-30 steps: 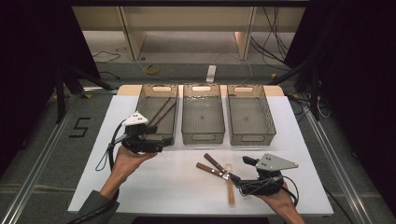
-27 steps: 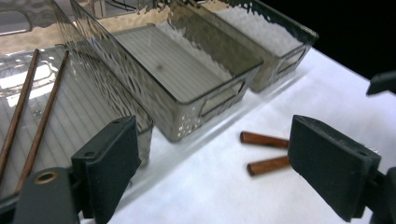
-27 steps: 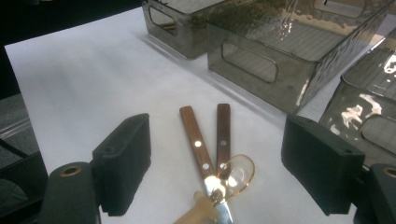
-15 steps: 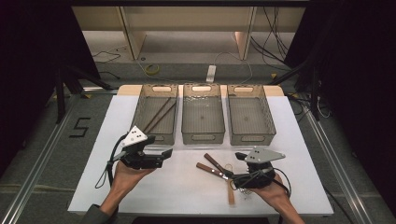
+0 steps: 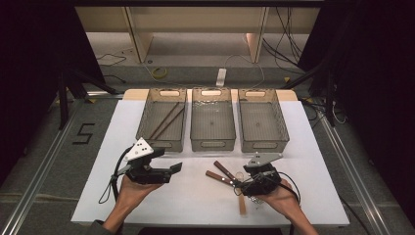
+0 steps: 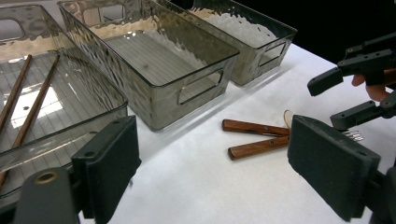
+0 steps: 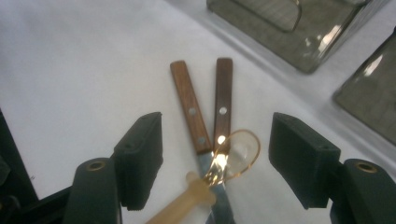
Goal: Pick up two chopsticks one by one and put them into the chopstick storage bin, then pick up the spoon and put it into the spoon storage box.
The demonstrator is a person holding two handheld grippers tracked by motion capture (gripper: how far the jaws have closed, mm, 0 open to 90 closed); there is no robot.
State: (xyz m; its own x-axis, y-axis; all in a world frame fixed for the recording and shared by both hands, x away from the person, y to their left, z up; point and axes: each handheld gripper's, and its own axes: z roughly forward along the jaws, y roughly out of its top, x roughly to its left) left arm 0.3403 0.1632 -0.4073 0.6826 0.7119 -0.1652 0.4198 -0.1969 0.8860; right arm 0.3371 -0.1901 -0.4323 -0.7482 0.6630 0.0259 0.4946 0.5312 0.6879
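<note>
Both your grippers drew toward frame bottom; right gripper, jaws closing yet empty, straddled the wooden-handled knives, handles pointing away.

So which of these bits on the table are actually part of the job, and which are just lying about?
In the job:
- right gripper, jaws closing either side of the cutlery
- two wooden-handled pieces
- clear spoon
- three bins

Lying about:
- chopsticks, already in the left bin
- left gripper, open, holding nothing

Lab recording bay — dark curtains, floor rails, trailing cables
</note>
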